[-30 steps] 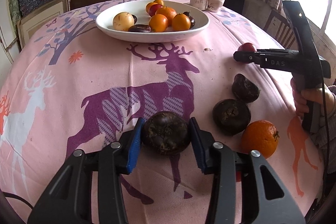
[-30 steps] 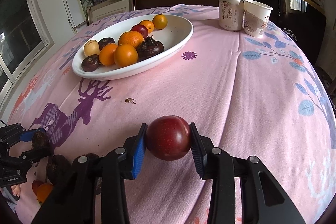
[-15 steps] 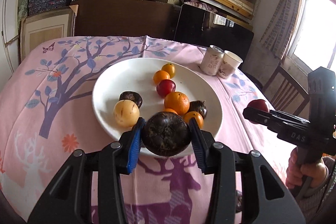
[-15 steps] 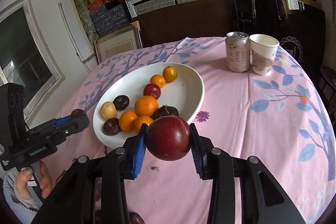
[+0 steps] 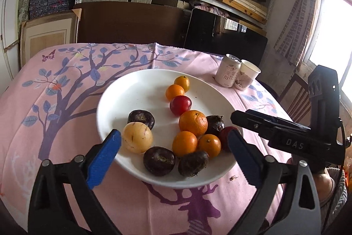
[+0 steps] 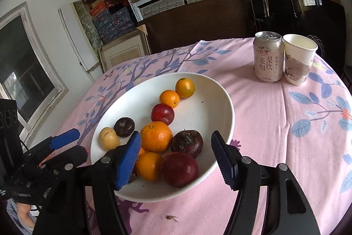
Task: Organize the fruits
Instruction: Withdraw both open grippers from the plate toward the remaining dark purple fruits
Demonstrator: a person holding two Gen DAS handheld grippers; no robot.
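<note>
white bowl, five oranges, two red plums, both grippers' jaws just opened, empty

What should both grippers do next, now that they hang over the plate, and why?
Probably lift both clear of the white plate. The left gripper and right gripper have just been opening; the dark fruit and red plum lie free in the plate, no pad touching. No fruit shows on the pink tablecloth in either view, so backing off may reveal any left.
</note>
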